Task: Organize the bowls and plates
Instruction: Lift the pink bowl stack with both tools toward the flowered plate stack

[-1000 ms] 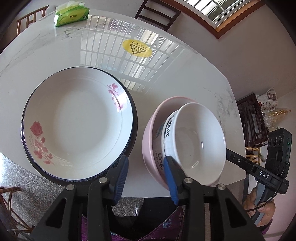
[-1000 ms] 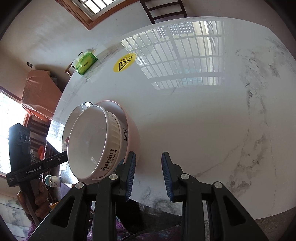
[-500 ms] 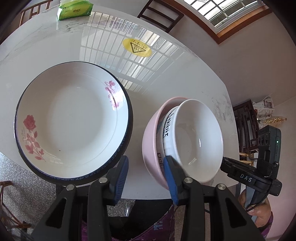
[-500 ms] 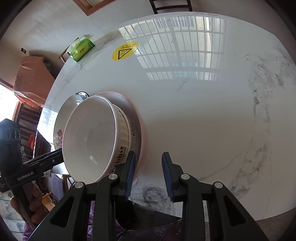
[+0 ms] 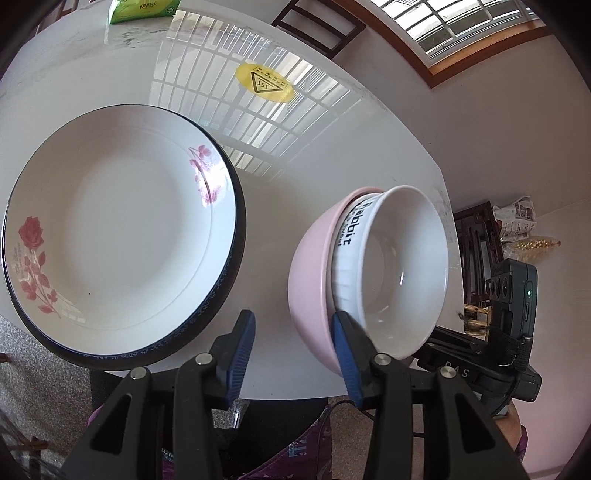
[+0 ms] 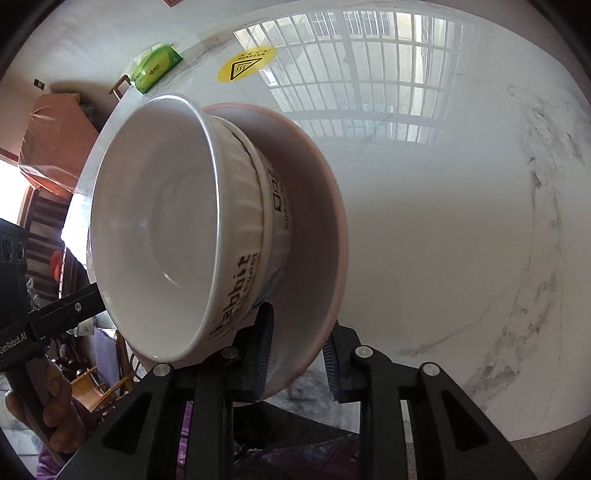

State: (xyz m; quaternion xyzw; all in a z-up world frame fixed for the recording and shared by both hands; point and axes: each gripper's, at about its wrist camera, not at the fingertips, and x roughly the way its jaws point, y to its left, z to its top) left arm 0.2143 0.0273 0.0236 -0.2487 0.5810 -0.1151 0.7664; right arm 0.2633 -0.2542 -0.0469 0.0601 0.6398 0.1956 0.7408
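Observation:
A pink bowl [image 5: 310, 280] holds two nested white bowls near the table's front right corner; the top one [image 5: 402, 266] reads "Rabbit". To its left a white rose-patterned plate [image 5: 122, 236] lies on a dark-rimmed plate [image 5: 238, 258]. My left gripper [image 5: 292, 321] hovers between plates and bowls with its jaws opening; only table shows between them, and the right finger overlaps the pink bowl's side. My right gripper [image 6: 297, 332] straddles the near rim of the pink bowl [image 6: 314, 240], one finger inside and one outside. Its jaws are closing; the pads do not visibly clamp. The white bowl [image 6: 159, 221] fills the left of that view.
The white marble table [image 6: 443, 221] carries a yellow warning sticker [image 5: 265, 82] and a green tissue pack [image 6: 155, 70] at its far side. A dark chair [image 5: 317, 26] stands beyond it. A person's hand [image 6: 55, 402] holds the left tool at the bowls' left.
My right gripper has come down and closer, from beside the pink bowl to straddling its rim. The left gripper's fingers have spread a little and its view has tilted slightly.

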